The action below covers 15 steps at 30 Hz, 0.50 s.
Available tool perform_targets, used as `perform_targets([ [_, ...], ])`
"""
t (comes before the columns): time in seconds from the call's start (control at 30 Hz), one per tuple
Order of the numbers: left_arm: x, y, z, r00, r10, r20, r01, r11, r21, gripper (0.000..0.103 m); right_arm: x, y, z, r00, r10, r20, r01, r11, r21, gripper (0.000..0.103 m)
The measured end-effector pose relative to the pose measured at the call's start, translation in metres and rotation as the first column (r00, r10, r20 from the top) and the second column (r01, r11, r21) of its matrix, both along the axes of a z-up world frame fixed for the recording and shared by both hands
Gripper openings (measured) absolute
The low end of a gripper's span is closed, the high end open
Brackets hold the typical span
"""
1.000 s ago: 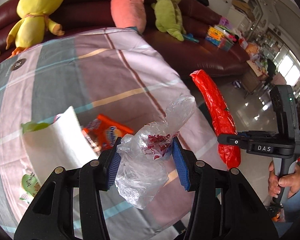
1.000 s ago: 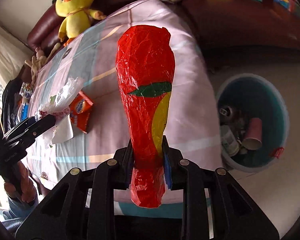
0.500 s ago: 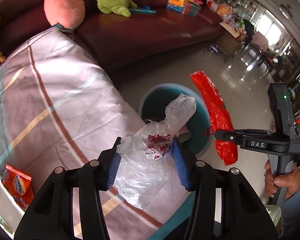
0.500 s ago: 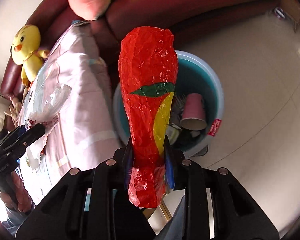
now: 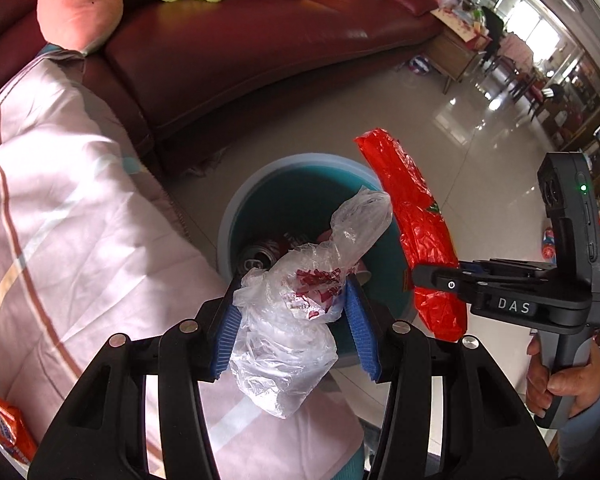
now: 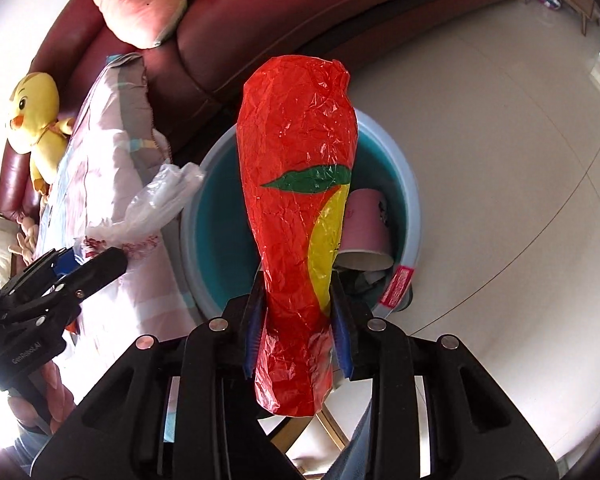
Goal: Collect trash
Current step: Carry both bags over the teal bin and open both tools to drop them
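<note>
The red wrapper (image 6: 300, 216) is held upright between the right tongs (image 6: 298, 332), which are opening, directly over the blue bin (image 6: 410, 200) at frame centre. A clear bag (image 5: 296, 312) is gripped by the left tongs (image 5: 292, 328), near the bin's left rim.

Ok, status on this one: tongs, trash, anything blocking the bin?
Left tongs clamped on clear plastic bag. Right tongs opening, red wrapper still between them. Both over the bin. Nothing in the way.

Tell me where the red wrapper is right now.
The red wrapper stands between the right gripper's opening jaws, over the teal bin, right of the clear bag.
</note>
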<state>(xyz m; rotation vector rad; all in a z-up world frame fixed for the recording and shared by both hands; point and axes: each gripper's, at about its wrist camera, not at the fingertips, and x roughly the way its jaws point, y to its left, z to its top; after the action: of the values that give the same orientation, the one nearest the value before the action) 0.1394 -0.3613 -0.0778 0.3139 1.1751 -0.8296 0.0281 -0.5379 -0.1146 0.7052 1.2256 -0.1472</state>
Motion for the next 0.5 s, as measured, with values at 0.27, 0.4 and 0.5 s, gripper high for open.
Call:
perform_targets([
  [0.27, 0.018, -0.034, -0.012, 1.0, 0.005, -0.028, -0.005, 1.0, -0.009, 0.062, 0.012, -0.009, -0.008, 1.0, -0.007, -0.019, 0.007, 1.0, 0.007, 0.03],
  [0.4, 0.02, -0.039, -0.011, 1.0, -0.003, -0.005, 0.003, 1.0, -0.004, 0.077, 0.014, -0.012, -0.009, 1.0, -0.014, -0.025, 0.014, 1.0, 0.004, 0.03],
  [0.5, 0.021, -0.037, -0.011, 1.0, -0.005, -0.002, 0.005, 1.0, 0.003, 0.078, 0.015, -0.011, -0.01, 0.999, -0.01, -0.031, 0.01, 1.0, 0.003, 0.03],
])
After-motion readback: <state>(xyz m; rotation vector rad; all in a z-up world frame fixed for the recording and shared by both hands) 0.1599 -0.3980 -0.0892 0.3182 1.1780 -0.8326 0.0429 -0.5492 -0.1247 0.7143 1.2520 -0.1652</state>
